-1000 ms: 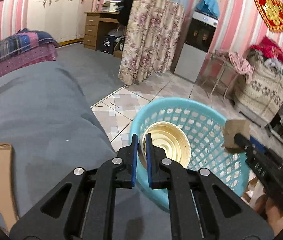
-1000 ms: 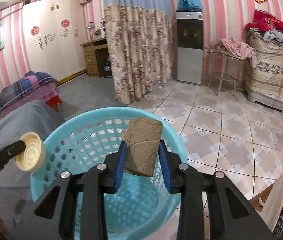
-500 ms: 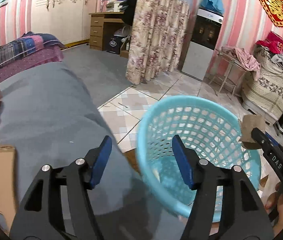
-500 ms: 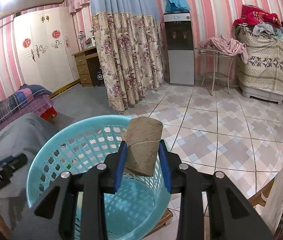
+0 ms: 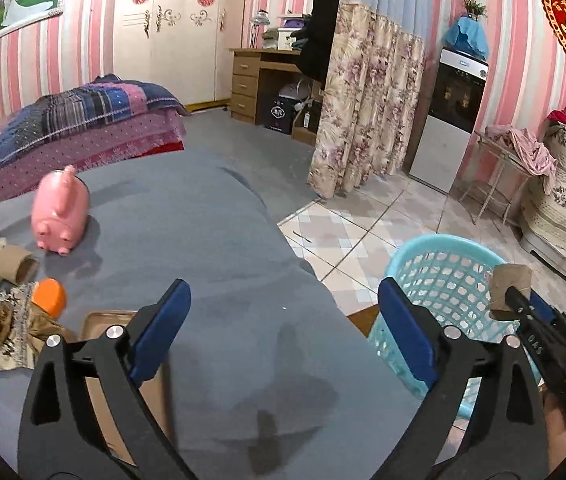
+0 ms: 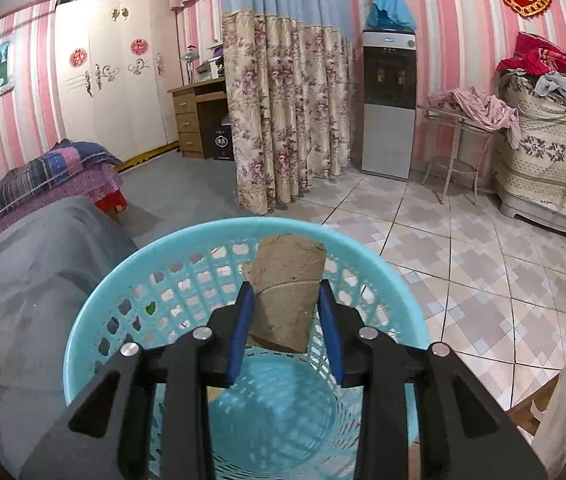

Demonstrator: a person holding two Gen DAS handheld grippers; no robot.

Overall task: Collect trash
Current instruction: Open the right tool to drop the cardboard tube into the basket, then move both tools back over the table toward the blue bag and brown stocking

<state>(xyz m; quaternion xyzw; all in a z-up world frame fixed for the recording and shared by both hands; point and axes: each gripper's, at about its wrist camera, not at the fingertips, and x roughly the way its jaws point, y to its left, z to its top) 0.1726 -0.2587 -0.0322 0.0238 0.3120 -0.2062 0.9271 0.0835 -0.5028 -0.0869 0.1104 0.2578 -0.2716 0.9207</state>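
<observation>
The cardboard tube [image 6: 285,296] is clamped upright between the pads of the right tongs [image 6: 285,332], directly above the open mouth of the blue basket [image 6: 95,320]. In the left view the same tube [image 5: 509,286] sits over the basket's right rim [image 5: 443,242]. The left tongs [image 5: 283,320] are spread wide and hold nothing; they hang over the grey bed [image 5: 203,220], left of the basket.

More trash lies at the far left of the bed: a second tube [image 5: 15,266], crumpled paper [image 5: 3,320] and an orange cap [image 5: 49,298], with a pink pig [image 5: 61,216] just beyond them.

Judged step: release of the tube into the basket.

Risks:
- The tube sits toward the far rim. A tilted release could make it strike the rim and fall to the tiled floor [image 6: 463,260].
- The basket appears light. Contact from either tongs could tip it.
- The pig is probably not trash. A careless reach by the left tongs could take it.
</observation>
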